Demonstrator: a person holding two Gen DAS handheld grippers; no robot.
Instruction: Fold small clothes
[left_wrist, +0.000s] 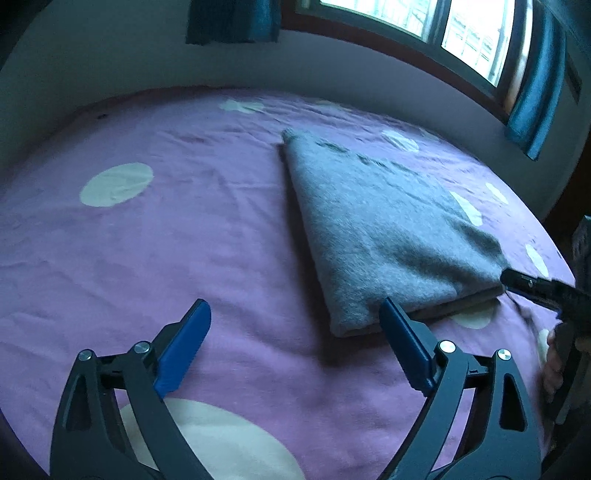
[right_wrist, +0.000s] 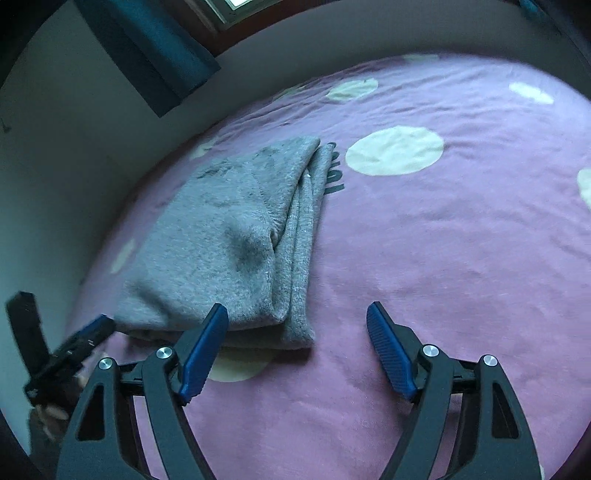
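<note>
A grey knit garment (left_wrist: 380, 229) lies folded in a flat stack on the purple bedsheet (left_wrist: 184, 240). It also shows in the right wrist view (right_wrist: 229, 236), with its layered folded edges to the right. My left gripper (left_wrist: 295, 314) is open and empty, just in front of the garment's near corner; its right finger (left_wrist: 402, 339) is close to the fold. My right gripper (right_wrist: 297, 317) is open and empty at the garment's near end. In the left wrist view the other gripper (left_wrist: 532, 286) shows at the garment's right corner.
The purple sheet has white dots (left_wrist: 116, 184). A pale wall (left_wrist: 110, 66) runs behind the bed. A window (left_wrist: 424, 22) with teal curtains (left_wrist: 535, 92) is at the back right. In the right wrist view the other gripper (right_wrist: 74, 347) and hand show at lower left.
</note>
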